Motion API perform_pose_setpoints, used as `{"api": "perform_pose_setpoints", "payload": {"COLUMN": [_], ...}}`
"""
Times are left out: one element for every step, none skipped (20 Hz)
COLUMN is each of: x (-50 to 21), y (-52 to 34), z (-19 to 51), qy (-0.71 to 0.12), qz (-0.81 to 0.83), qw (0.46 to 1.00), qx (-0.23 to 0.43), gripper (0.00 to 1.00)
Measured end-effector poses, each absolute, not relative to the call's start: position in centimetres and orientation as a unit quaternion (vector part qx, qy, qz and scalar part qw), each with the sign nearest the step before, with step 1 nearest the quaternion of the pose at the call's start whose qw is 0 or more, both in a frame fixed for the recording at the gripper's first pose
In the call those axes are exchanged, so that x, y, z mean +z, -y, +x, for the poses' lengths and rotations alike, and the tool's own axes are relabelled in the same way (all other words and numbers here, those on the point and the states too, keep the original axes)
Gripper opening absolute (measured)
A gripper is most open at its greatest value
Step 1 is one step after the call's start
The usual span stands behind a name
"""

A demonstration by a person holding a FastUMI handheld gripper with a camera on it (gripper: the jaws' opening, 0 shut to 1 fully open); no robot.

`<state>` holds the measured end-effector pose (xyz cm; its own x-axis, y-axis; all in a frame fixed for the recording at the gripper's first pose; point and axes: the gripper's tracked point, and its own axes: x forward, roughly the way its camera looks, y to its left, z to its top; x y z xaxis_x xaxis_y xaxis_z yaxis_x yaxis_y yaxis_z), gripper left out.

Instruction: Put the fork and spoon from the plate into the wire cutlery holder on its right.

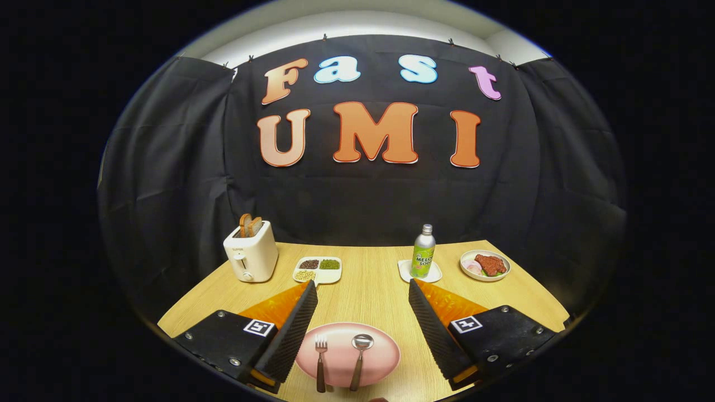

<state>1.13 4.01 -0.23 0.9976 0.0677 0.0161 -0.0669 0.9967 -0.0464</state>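
My gripper (363, 290) is wide open, its 2 fingers spread apart and holding nothing, hovering above the wooden table (368, 296). Between the fingers, toward 6 o'clock from their tips, sits the pink plate (385, 349). On it lie the fork (321, 363) and the spoon (359, 357), side by side, heads pointing to 12 o'clock and handles running back toward me over the plate's near rim; the fork is at 9 o'clock of the spoon, the 2 close but apart. Neither finger touches the plate or the cutlery.

Beyond the fingertips, at about 11 o'clock, a white divided dish (318, 269) holds 3 sorts of beans or grains. Farther out at 10 o'clock stands a cream toaster (251, 254) with 2 slices of bread sticking up. At about 1 o'clock a green bottle (423, 252) stands upright on a small white coaster (420, 272), and at 2 o'clock a bowl (484, 264) holds red meat with some pale slices.
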Motion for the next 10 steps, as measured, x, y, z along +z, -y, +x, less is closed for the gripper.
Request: {"api": "perform_pose_setpoints", "payload": {"x": [-0.3, -0.6, -1.1, -1.5, -2.1, -2.6, -3.3, -3.9, -4.7, -5.5], "y": [-4.2, -4.5, -4.4, -4.4, -4.5, -4.4, -4.3, -4.2, -4.1, -4.0], "z": [1.2, 1.5, 1.7, 1.9, 2.0, 2.1, 2.3, 2.4, 2.4, 2.4], "qy": [0.012, 0.014, 0.013, 0.012, 0.010, 0.007, 0.002, -0.003, -0.009, -0.015], "qz": [-0.024, -0.024, -0.021, -0.019, -0.018, -0.018, -0.019, -0.021, -0.024, -0.029], "qw": [0.999, 0.999, 0.999, 0.999, 0.999, 0.999, 0.999, 0.999, 0.999, 0.999], "qx": [0.036, 0.040, 0.038, 0.037, 0.036, 0.035, 0.035, 0.034, 0.034, 0.032], "gripper": [0.99, 0.99, 0.99, 0.99, 0.99, 0.99, 0.99, 0.99, 0.99, 0.99]}}
